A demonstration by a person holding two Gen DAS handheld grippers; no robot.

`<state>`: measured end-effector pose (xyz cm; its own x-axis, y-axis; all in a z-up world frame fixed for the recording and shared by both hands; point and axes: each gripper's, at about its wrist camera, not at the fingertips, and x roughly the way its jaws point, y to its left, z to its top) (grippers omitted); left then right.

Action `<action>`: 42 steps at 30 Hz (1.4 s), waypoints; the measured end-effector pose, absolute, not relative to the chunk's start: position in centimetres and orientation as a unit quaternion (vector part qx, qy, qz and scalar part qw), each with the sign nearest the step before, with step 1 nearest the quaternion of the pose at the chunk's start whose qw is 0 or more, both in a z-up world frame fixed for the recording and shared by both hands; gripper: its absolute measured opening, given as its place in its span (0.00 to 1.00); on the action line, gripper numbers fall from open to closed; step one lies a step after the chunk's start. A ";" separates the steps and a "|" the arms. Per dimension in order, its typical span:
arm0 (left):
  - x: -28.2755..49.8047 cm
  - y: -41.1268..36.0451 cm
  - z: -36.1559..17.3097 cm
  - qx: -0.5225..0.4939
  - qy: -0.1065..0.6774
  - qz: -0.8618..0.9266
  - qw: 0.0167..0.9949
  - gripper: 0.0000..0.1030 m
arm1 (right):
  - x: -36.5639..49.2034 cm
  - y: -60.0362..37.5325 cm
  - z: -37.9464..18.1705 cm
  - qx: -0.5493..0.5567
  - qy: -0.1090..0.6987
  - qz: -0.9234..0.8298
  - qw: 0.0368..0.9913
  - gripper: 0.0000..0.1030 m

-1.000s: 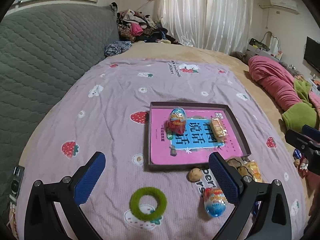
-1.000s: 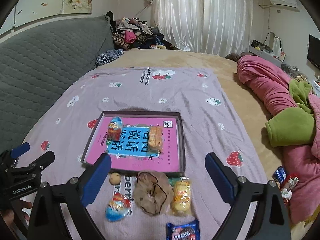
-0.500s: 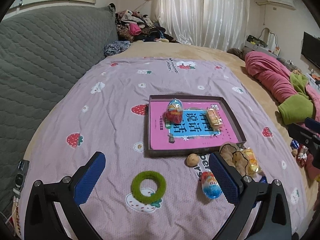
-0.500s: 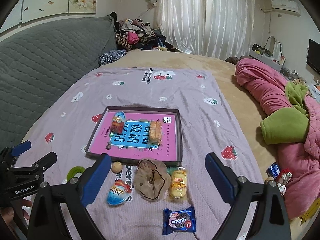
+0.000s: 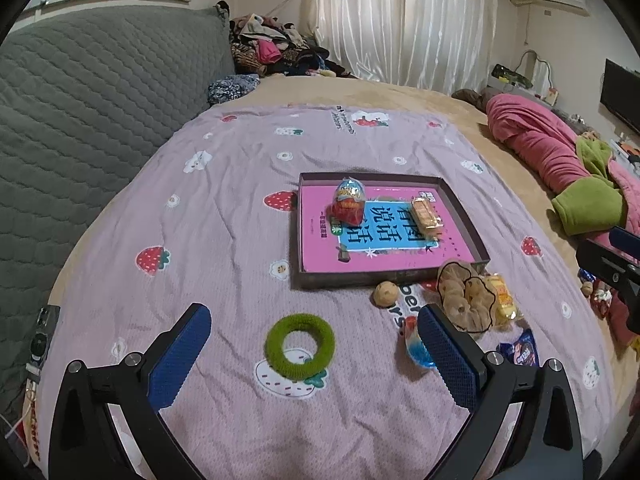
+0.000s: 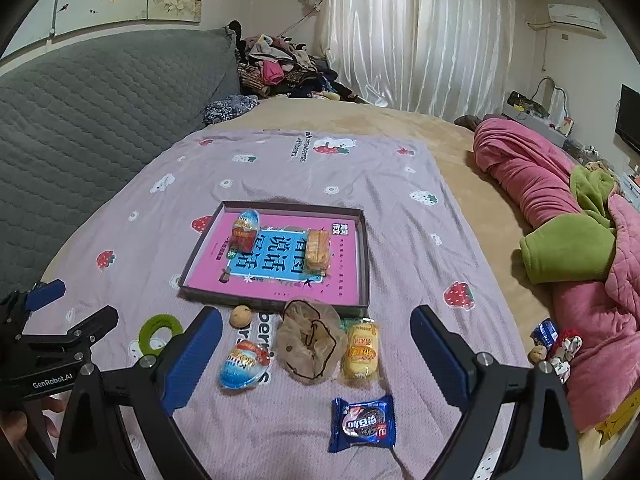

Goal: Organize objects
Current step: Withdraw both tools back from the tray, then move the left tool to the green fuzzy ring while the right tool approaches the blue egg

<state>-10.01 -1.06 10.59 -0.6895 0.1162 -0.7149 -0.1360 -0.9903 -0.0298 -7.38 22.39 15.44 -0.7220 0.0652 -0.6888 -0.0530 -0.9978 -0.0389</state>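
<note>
Right, I'm hovering both claws released and empty: left claw over the green ring, right claw over the brown scrunchie. I'm planning to straddle each squarely before closing, then carrying them to the tray ahead.

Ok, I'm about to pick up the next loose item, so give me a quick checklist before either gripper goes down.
1. Right gripper open, empty: ok.
2. Left gripper open, empty: ok.
3. Green ring lies free between the left fingers: ok.
4. Brown scrunchie touches the yellow snack pack; clean single grasp: not ok.
5. Tray has free floor beside the toy egg and wafer pack: ok.
6. Blue cookie pack lies apart: ok.
</note>
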 end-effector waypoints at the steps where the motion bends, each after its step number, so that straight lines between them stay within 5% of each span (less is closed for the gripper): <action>1: -9.8 -1.1 10.5 -0.388 0.013 0.919 0.069 1.00 | -7.3 22.3 15.4 -0.372 -0.009 0.928 0.031 0.93; 42: -8.3 -3.1 2.6 -0.416 0.028 0.906 0.069 1.00 | -6.0 16.4 6.2 -0.415 -0.018 0.910 0.012 0.93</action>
